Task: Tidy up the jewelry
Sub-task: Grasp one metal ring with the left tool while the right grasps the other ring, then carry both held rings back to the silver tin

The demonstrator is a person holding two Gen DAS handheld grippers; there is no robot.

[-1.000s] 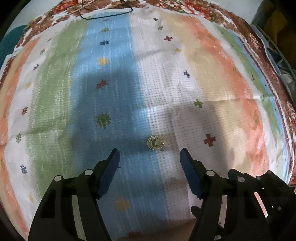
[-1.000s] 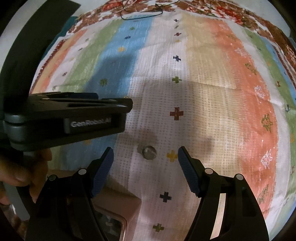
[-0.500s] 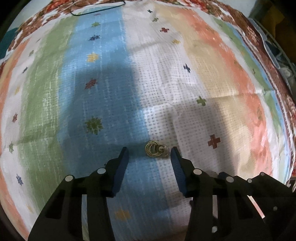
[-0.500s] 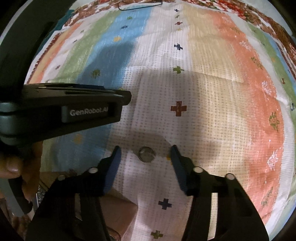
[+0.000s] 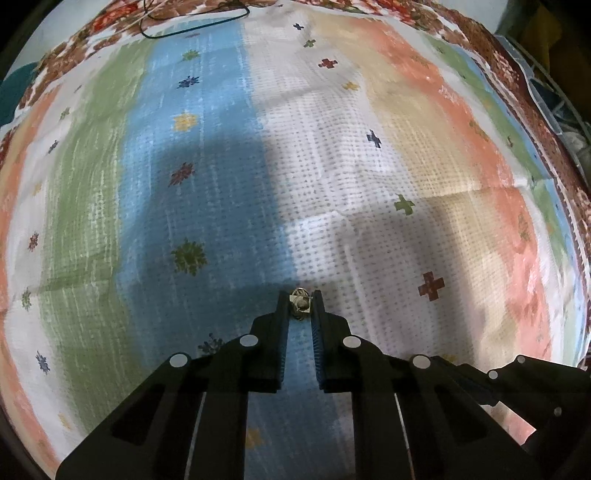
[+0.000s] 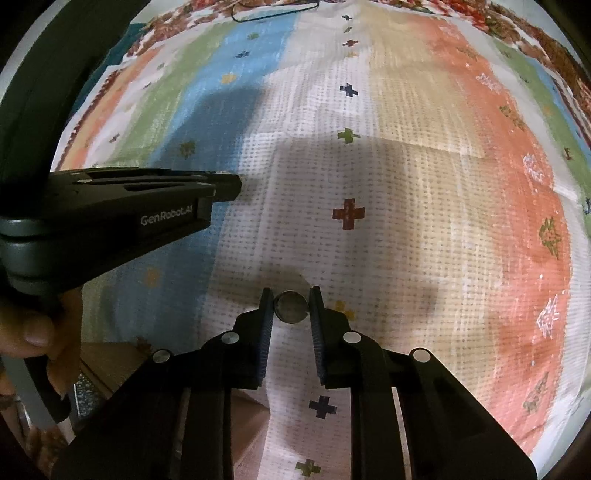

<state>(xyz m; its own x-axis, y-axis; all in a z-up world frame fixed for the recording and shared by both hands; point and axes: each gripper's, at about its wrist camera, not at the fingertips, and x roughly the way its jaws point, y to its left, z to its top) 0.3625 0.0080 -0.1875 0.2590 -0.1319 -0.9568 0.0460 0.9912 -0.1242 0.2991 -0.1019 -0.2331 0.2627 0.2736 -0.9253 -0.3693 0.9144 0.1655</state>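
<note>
In the left wrist view my left gripper [image 5: 300, 303] is shut on a small gold earring [image 5: 299, 301], pinched between its fingertips just above the striped cloth [image 5: 221, 166]. In the right wrist view my right gripper [image 6: 291, 304] is shut on a round silver ring [image 6: 291, 312], both pads touching its sides, low over the cloth [image 6: 406, 184]. The left gripper's body [image 6: 129, 214] shows at the left of the right wrist view, held by a hand [image 6: 40, 332].
A thin black cord [image 5: 192, 26] lies at the cloth's far edge. A brown box [image 6: 110, 365] sits under the cloth's near edge at lower left. Dark clutter [image 5: 554, 96] lies beyond the cloth's right edge.
Both grippers have closed from wide open. The left one now pinches the gold earring, the right one now clamps the silver ring.
</note>
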